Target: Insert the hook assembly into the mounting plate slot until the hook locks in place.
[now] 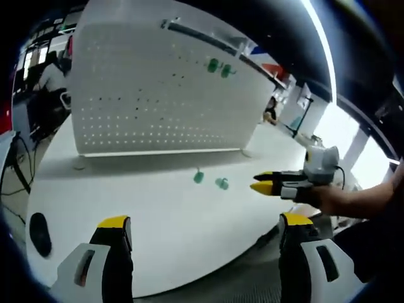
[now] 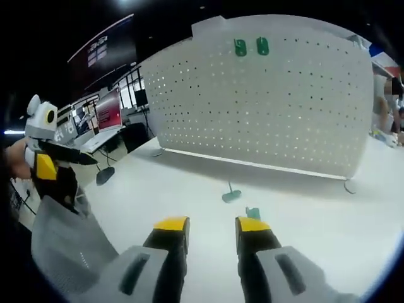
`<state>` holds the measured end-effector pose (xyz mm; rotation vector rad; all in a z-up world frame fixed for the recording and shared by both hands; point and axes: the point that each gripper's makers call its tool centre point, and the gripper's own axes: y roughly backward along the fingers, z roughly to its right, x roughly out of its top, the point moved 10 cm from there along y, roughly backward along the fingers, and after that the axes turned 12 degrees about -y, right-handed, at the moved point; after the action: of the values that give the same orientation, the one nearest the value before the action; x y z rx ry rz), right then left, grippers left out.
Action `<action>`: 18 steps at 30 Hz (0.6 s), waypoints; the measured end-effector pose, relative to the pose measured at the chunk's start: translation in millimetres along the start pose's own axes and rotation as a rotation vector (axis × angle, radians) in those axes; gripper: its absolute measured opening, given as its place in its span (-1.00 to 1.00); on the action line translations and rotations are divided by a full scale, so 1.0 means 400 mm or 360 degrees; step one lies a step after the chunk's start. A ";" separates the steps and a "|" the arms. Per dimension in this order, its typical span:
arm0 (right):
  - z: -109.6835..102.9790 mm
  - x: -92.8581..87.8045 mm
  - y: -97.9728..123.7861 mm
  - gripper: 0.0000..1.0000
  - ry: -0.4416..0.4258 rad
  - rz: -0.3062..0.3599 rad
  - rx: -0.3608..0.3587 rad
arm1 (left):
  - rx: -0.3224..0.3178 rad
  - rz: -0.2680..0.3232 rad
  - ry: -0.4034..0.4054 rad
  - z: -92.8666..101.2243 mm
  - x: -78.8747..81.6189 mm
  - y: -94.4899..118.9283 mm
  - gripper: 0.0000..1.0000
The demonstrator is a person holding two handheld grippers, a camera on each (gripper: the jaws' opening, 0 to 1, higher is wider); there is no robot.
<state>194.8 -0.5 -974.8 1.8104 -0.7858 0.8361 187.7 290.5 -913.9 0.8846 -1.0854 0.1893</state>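
Observation:
A white pegboard [image 1: 158,95] [image 2: 271,107] stands upright at the back of the white table [image 1: 170,221] [image 2: 328,221]. High on the board hang two green hooks [image 1: 219,67] [image 2: 251,46]. One loose green hook [image 1: 199,177] [image 2: 231,196] and a second loose green hook [image 1: 221,184] [image 2: 253,213] lie on the table in front of it. My left gripper [image 1: 205,221] [image 2: 45,167] is wide open near the table's front edge and holds nothing. My right gripper [image 2: 212,225] [image 1: 262,182] hovers just short of the loose hooks, its jaws a narrow gap apart with nothing between them.
A black mouse [image 1: 40,232] [image 2: 105,175] lies near the table's left edge, with cables [image 1: 19,164] beyond it. Monitors [image 2: 107,104] and desks stand behind the table. A person [image 1: 271,112] sits far off past the pegboard's right end.

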 end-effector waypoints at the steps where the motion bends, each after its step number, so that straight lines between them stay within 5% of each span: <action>1: -0.002 0.003 -0.011 -0.46 -0.0002 0.0003 0.0002 | 0.0003 -0.0001 0.0002 -0.005 0.000 0.000 0.97; 18: 0.006 0.073 -0.240 -0.47 -0.0049 -0.0030 -0.0029 | 0.0006 -0.0027 0.0055 -0.050 0.004 -0.032 0.95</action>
<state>289.0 25.2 -998.7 1.8153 -0.7922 0.7882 209.2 295.9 -923.1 0.8908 -1.0452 0.1921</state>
